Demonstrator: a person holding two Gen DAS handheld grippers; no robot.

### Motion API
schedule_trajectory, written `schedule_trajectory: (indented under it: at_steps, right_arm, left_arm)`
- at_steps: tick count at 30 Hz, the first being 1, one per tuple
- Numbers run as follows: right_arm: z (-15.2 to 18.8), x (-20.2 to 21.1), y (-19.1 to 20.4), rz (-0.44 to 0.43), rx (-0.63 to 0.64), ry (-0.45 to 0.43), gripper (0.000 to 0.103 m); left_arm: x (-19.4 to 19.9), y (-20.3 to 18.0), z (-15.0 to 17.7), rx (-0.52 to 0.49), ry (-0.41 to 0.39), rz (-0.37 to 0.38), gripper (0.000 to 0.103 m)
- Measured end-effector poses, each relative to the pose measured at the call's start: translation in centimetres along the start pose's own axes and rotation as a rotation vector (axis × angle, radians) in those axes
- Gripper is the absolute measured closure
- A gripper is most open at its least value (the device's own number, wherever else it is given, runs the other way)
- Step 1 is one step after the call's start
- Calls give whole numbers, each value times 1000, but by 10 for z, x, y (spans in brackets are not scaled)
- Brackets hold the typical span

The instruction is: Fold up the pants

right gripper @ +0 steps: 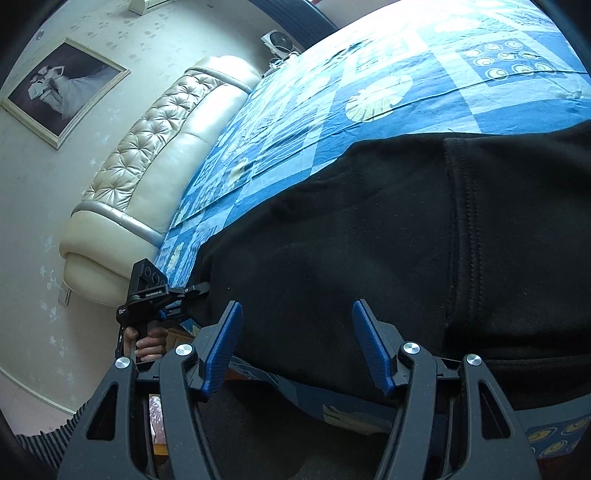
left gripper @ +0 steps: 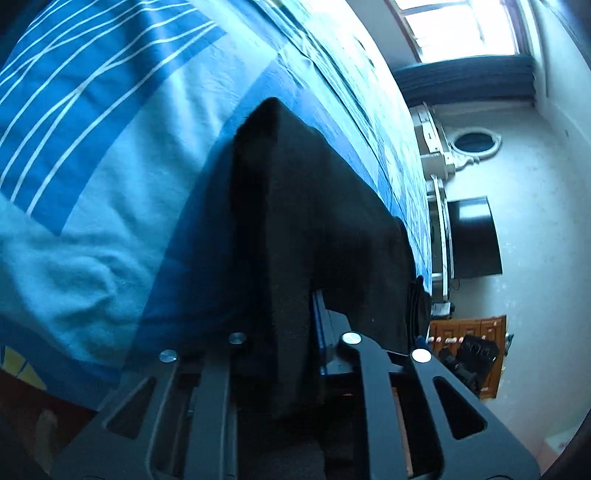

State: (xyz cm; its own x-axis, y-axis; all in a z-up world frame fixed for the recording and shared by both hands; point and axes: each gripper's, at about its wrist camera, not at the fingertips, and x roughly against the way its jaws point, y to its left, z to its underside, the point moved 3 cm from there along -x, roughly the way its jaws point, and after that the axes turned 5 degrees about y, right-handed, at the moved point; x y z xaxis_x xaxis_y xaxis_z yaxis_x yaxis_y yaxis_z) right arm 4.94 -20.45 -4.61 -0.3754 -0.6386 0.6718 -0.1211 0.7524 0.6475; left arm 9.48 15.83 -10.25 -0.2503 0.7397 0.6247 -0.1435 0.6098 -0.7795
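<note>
Across the lower right of the right wrist view, the black pants (right gripper: 369, 240) lie on the blue bed (right gripper: 424, 92). Left tool (right gripper: 199, 291) pinches their edge; right tool (right gripper: 297, 343) hovers wide open, empty. Grip the near edge squarely before lifting both sides together.

- One pair of black pants (right gripper: 369, 236)
- Two grippers: the left gripper (right gripper: 192, 291) and the right gripper (right gripper: 297, 347)
- One blue patterned bedspread (right gripper: 388, 92)
- One padded headboard (right gripper: 147, 155)
- One framed picture (right gripper: 62, 88) (on the wall)
- One oval mirror (left gripper: 474, 142)
- One window (left gripper: 461, 26)
</note>
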Motion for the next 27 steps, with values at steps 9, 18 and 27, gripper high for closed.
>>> schedule_trajectory:
  at_steps: [9,18,27]
  right_arm:
    - [0,29,-4,18,-15,-82,33]
    - [-5,57,-23,194,-67,-196,22]
    - [-5,71,-46,341,-163,-273,18]
  left_arm:
    - [15,-78,6,-189,-84,-276,90]
    - [13,-145,24,-352,-167,-495,90]
    - [-11,-209,54,-541,-225,-630,90]
